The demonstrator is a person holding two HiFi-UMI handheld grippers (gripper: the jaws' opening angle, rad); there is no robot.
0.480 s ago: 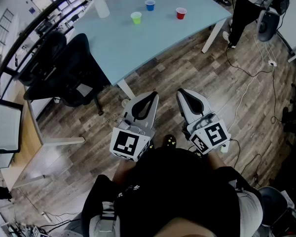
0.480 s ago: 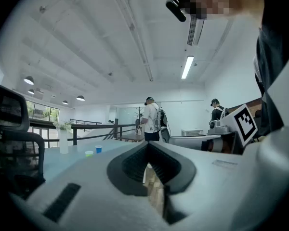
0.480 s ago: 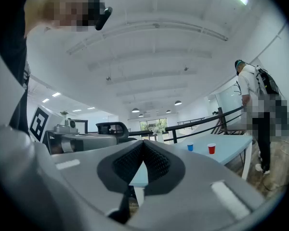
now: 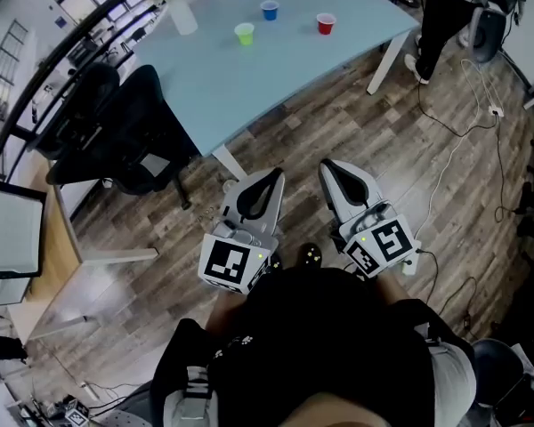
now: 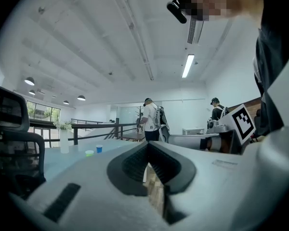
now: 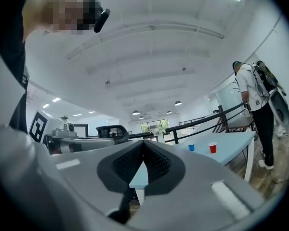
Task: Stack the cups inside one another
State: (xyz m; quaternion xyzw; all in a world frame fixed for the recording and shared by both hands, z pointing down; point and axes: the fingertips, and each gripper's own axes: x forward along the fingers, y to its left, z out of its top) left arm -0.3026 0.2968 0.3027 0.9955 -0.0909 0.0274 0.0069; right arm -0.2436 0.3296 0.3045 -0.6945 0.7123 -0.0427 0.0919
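1. Standing upright and apart on the pale blue tabletop (image 4: pixel 249 83), the green cup (image 4: pixel 244 33), blue cup (image 4: pixel 269 10) and red cup (image 4: pixel 326 23) are small, open-topped and not yet nested.
2. The left hand-held gripper (image 4: pixel 272 176) and right hand-held gripper (image 4: pixel 327 169) are closed and empty. They are held level by the person's body, well apart from the cups, probably because no reach has begun.

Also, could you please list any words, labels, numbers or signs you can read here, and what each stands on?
No readable text in any view.
Left marker cube: a black-and-white square pattern, no letters or digits.
Right marker cube: the same kind of pattern.
Green cup, blue cup, red cup: no print visible; too small to be sure.
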